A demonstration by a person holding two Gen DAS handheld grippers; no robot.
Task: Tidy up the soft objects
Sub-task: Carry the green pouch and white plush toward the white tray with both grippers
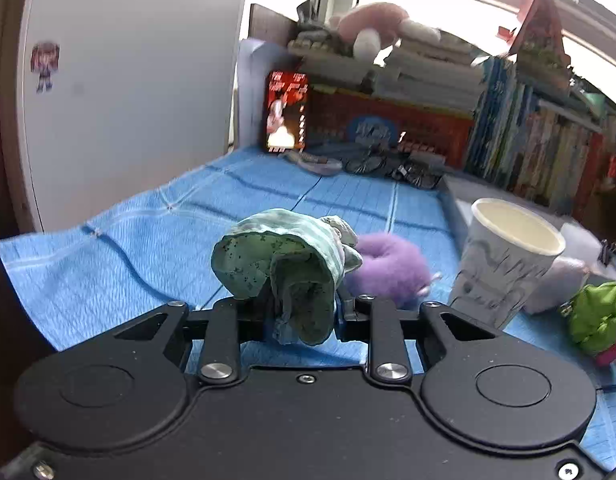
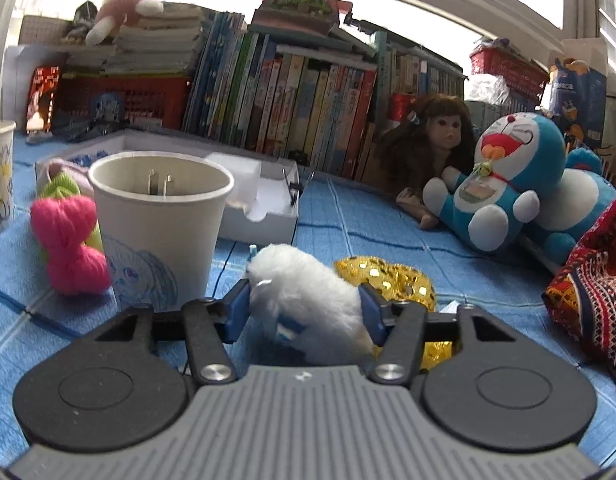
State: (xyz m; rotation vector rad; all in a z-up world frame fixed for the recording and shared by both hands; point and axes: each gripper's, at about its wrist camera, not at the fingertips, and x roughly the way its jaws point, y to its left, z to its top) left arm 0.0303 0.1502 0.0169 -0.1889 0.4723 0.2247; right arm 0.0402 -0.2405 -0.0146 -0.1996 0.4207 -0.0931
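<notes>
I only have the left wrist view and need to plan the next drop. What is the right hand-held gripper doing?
Observer: The right hand-held gripper is closed on a white fluffy piece.
Operator: Any cup near it?
Observer: Yes, a white paper cup with a blue drawing stands upright just left of it.
Operator: Anything else loose there?
Observer: A gold sequined piece lies on the blue cloth right behind the fluffy one.

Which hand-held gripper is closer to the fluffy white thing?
The right. The right hand-held gripper has the fluffy white thing squeezed between its fingers. The left hand-held gripper is clamped on a green cloth instead; the white thing isn't in its view.
</notes>
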